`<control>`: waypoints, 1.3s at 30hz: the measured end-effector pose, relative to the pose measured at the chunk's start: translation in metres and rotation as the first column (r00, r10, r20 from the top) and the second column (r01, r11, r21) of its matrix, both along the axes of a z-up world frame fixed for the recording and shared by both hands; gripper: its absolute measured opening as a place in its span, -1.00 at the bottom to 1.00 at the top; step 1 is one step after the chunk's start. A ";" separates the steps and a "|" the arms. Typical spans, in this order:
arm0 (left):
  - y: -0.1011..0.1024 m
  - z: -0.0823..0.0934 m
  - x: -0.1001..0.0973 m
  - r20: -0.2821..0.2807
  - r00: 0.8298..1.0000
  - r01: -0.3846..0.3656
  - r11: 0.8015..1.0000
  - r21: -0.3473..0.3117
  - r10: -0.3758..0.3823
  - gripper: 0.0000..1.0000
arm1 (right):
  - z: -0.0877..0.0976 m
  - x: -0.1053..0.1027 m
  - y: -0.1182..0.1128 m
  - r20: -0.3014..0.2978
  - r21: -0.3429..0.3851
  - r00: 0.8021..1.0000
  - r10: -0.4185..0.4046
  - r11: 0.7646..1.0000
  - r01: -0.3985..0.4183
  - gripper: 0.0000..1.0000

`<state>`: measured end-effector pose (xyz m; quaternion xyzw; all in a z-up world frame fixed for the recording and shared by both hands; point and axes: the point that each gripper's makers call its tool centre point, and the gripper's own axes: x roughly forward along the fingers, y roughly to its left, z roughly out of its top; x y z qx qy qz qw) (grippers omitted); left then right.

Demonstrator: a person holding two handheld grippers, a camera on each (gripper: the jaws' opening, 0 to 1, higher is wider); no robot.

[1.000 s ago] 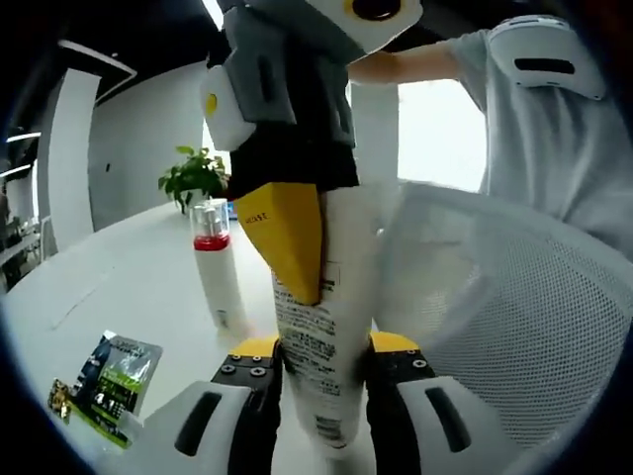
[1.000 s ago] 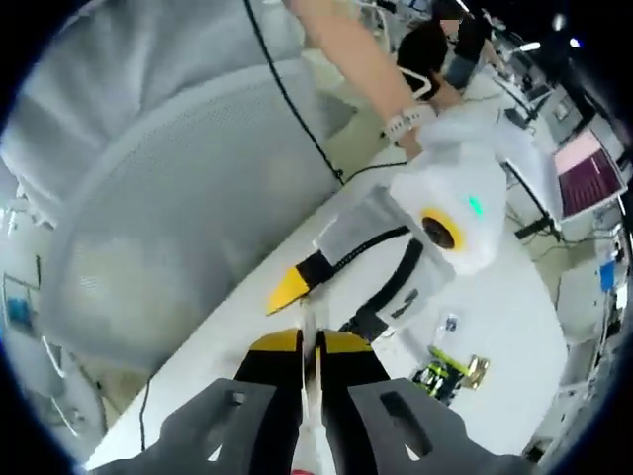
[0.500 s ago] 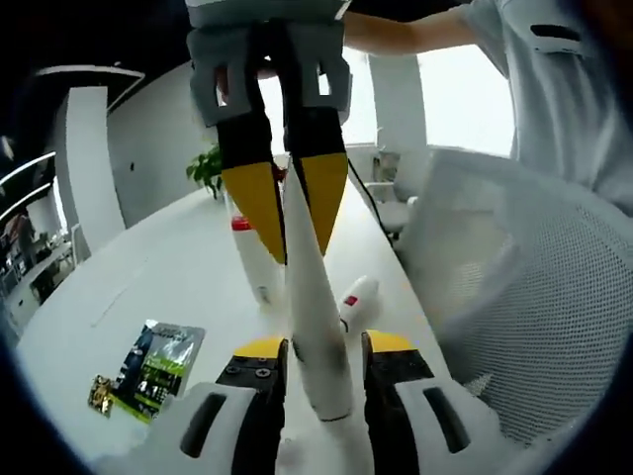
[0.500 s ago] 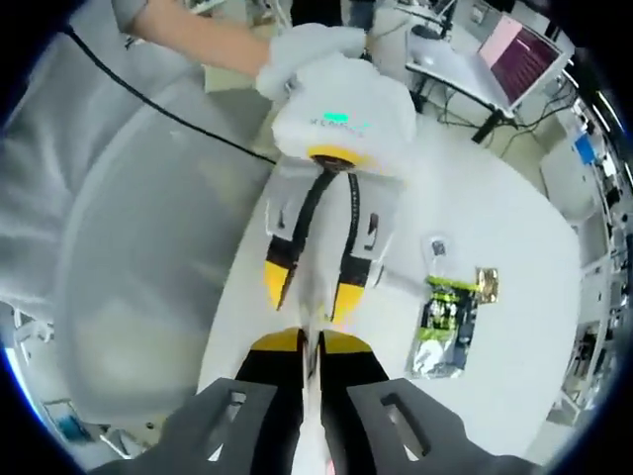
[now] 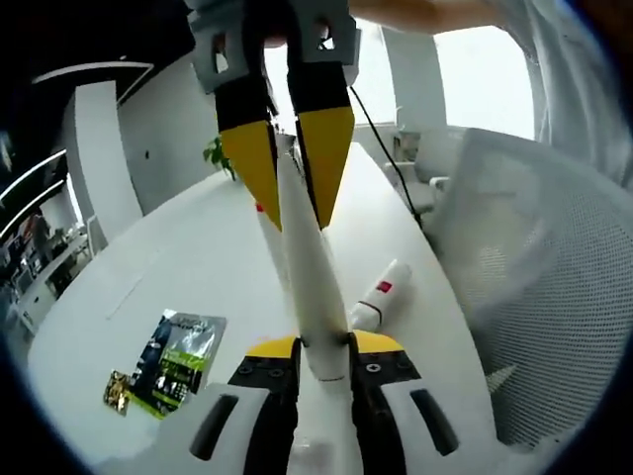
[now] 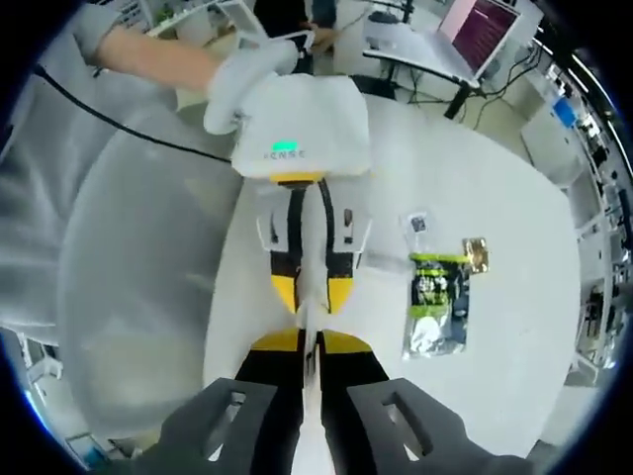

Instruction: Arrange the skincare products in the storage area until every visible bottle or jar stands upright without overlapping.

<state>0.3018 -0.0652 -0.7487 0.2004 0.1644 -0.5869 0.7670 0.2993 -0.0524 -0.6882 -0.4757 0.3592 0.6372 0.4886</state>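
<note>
Two grippers pinch one white tube (image 5: 309, 287) above the counter (image 5: 188, 267): left gripper (image 5: 323, 348) at one end, right gripper (image 6: 310, 341) at the other. A small red-labelled bottle (image 5: 380, 295) lies flat on the counter beside a green packet (image 5: 173, 358).

I count one tube (image 5: 309, 287) held, one bottle (image 5: 381, 294) lying, one bottle (image 5: 269, 223) standing, one sachet (image 5: 170, 361).

tube (image 5: 309, 287): smooth white plastic | sachet (image 5: 176, 361): glossy foil | chair (image 5: 539, 287): mesh cloth
</note>
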 end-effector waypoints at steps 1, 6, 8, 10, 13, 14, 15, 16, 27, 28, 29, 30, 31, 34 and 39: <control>-0.002 0.000 0.001 -0.002 1.000 0.000 1.000 0.000 0.000 -0.69 | 0.000 0.001 -0.001 0.000 0.000 1.000 -0.006 1.000 0.006 -0.92; -0.010 -0.001 0.015 -0.024 0.999 -0.023 1.000 -0.012 0.022 -0.69 | 0.000 0.016 -0.012 -0.007 -0.001 0.999 -0.051 0.999 0.051 -0.92; -0.014 -0.002 0.022 -0.040 0.999 -0.031 0.999 -0.026 0.030 -0.69 | 0.000 0.022 -0.018 -0.022 0.002 0.996 -0.087 0.996 0.087 -0.91; -0.018 -0.002 0.023 -0.053 0.998 -0.041 0.999 -0.035 0.039 -0.70 | 0.000 0.028 -0.023 -0.032 0.003 0.994 -0.107 0.994 0.107 -0.91; -0.028 0.000 0.023 -0.054 0.998 -0.034 0.999 -0.034 0.032 -0.70 | 0.000 0.032 -0.030 -0.044 -0.001 0.990 -0.132 0.991 0.132 -0.90; -0.029 0.000 0.024 -0.050 0.998 -0.031 0.999 -0.031 0.030 -0.70 | 0.000 0.033 -0.029 -0.044 0.000 0.990 -0.133 0.991 0.133 -0.90; -0.030 0.000 0.026 -0.041 0.999 -0.030 0.999 -0.020 0.029 -0.69 | 0.000 0.037 -0.030 -0.038 0.008 0.990 -0.137 0.990 0.137 -0.90; -0.031 0.000 0.028 -0.034 0.999 -0.033 0.999 -0.013 0.033 -0.69 | 0.001 0.039 -0.032 -0.034 0.009 0.990 -0.138 0.990 0.139 -0.90; -0.043 0.000 0.040 -0.031 0.999 -0.044 0.999 -0.002 0.044 -0.70 | 0.000 0.050 -0.044 -0.041 0.026 0.988 -0.152 0.988 0.153 -0.88; -0.043 0.000 0.041 -0.032 0.998 -0.047 0.999 -0.001 0.047 -0.70 | 0.000 0.050 -0.045 -0.040 0.032 0.989 -0.143 0.989 0.144 -0.88; -0.043 0.000 0.043 -0.033 0.998 -0.049 0.999 0.000 0.049 -0.70 | 0.000 0.051 -0.046 -0.041 0.035 0.989 -0.144 0.989 0.145 -0.88; -0.043 0.000 0.043 -0.030 0.998 -0.046 0.999 0.002 0.046 -0.70 | 0.000 0.052 -0.045 -0.047 0.035 0.987 -0.151 0.988 0.153 -0.88; -0.044 0.000 0.044 -0.031 0.998 -0.047 0.999 0.002 0.047 -0.70 | 0.000 0.052 -0.045 -0.047 0.037 0.988 -0.150 0.988 0.152 -0.88; -0.046 0.000 0.044 -0.031 0.998 -0.049 0.999 0.004 0.049 -0.70 | 0.000 0.054 -0.047 -0.047 0.037 0.987 -0.151 0.988 0.153 -0.87; -0.051 0.000 0.046 -0.027 0.999 -0.047 0.999 0.007 0.047 -0.70 | 0.000 0.054 -0.050 -0.042 0.034 0.989 -0.144 0.989 0.146 -0.87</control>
